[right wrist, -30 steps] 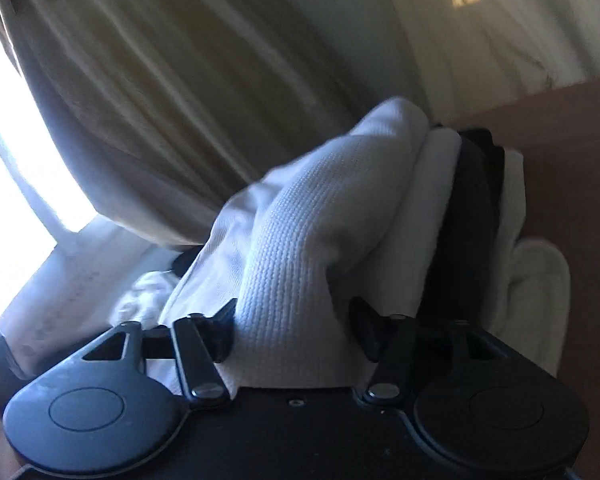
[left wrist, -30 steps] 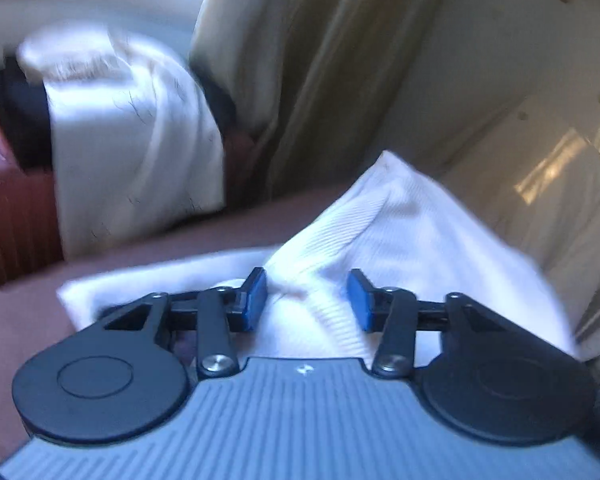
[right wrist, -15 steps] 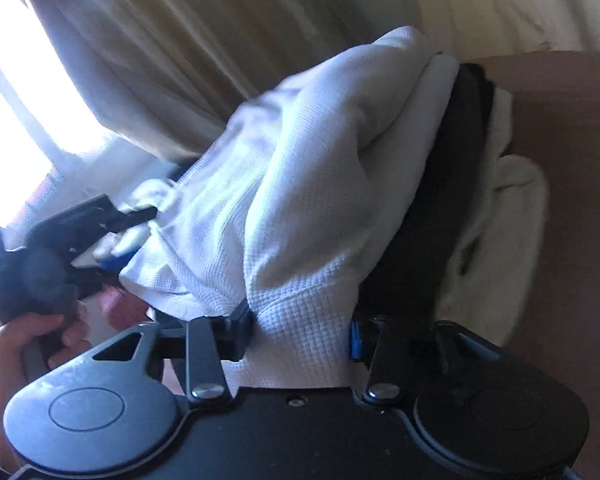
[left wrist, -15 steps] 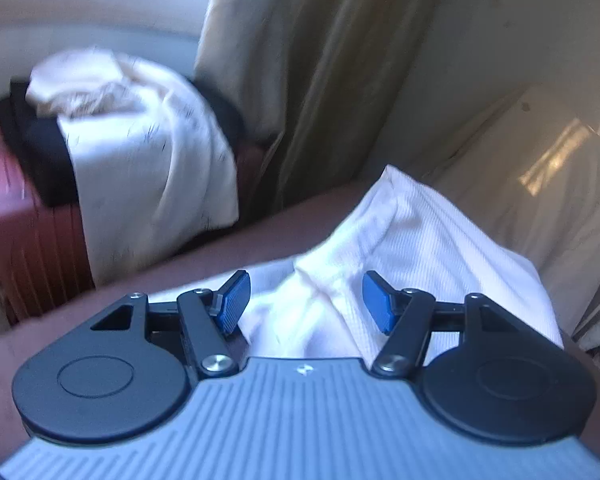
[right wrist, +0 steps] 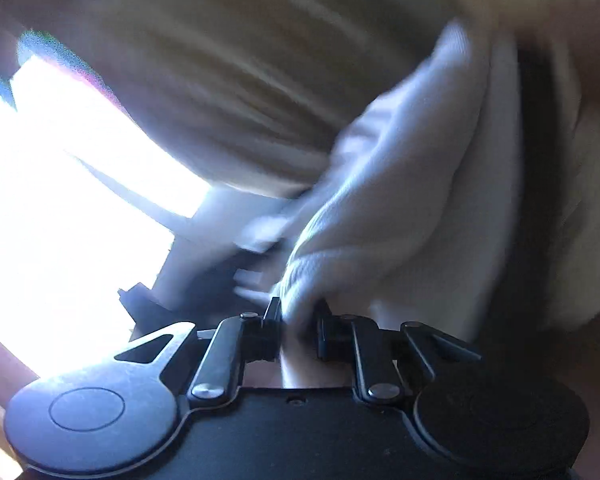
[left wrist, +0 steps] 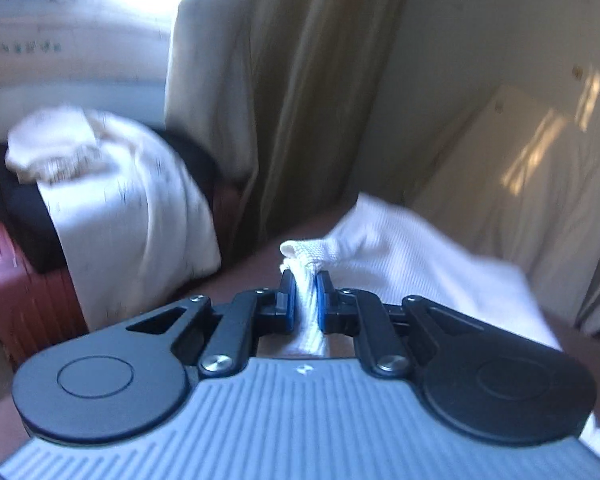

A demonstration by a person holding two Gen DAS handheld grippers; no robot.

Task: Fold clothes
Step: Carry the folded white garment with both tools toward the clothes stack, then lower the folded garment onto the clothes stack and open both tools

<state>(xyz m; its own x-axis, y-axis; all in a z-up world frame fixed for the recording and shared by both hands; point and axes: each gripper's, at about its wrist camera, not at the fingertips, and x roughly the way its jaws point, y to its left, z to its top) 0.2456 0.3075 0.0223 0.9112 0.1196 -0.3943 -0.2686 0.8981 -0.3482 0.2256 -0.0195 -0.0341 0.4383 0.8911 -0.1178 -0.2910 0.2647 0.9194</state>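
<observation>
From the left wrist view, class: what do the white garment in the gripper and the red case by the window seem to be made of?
White garment: seemingly a knitted cotton-like cloth, matte; a fine waffle or ribbed weave shows, and it bunches softly between the left gripper pads.
Red case: likely hard plastic, dull sheen; straight vertical ridges run down its side. Blur leaves this uncertain.

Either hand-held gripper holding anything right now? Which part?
Both. The left hand-held gripper pinches a bunched edge of the white garment; the right hand-held gripper clamps a gathered fold of it.

beige curtain (left wrist: pixel 284 92), red suitcase (left wrist: pixel 24 300), bright window (right wrist: pixel 60 200)
</observation>
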